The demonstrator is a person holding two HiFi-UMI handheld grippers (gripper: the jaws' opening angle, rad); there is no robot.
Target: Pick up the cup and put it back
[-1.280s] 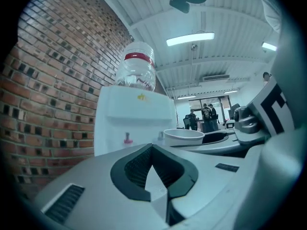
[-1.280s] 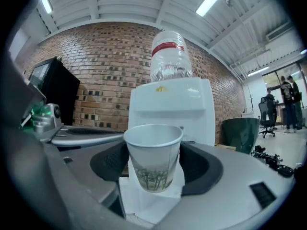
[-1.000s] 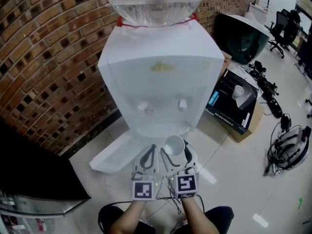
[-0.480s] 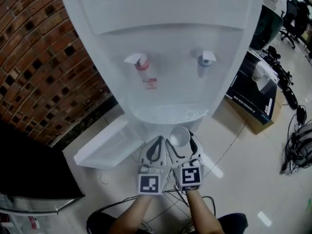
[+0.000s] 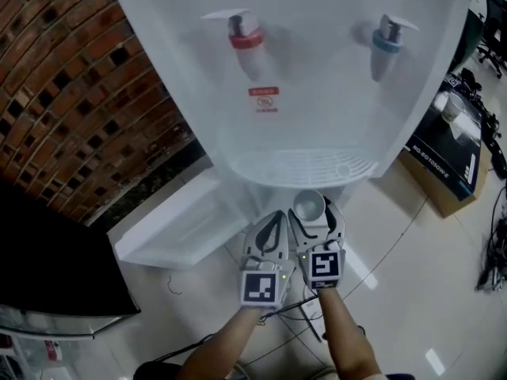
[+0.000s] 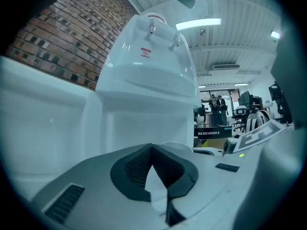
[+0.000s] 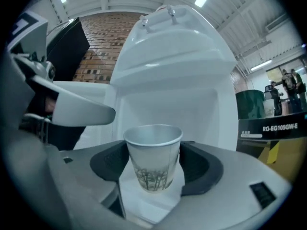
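Right gripper view: upright cup [image 7: 153,163], mouth up, in clamp of right hand-held gripper [image 7: 154,174].

Bright even light now, ceiling strips [image 6: 199,24] glowing overhead, glare patches on the glossy floor [image 5: 396,244], fisheye bending and dark vignette round both gripper views, cup [image 7: 153,162] crisp, cool bluish cast

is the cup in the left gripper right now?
No, the paper cup is clamped in the right gripper, while the left gripper has its jaws together with nothing between them.
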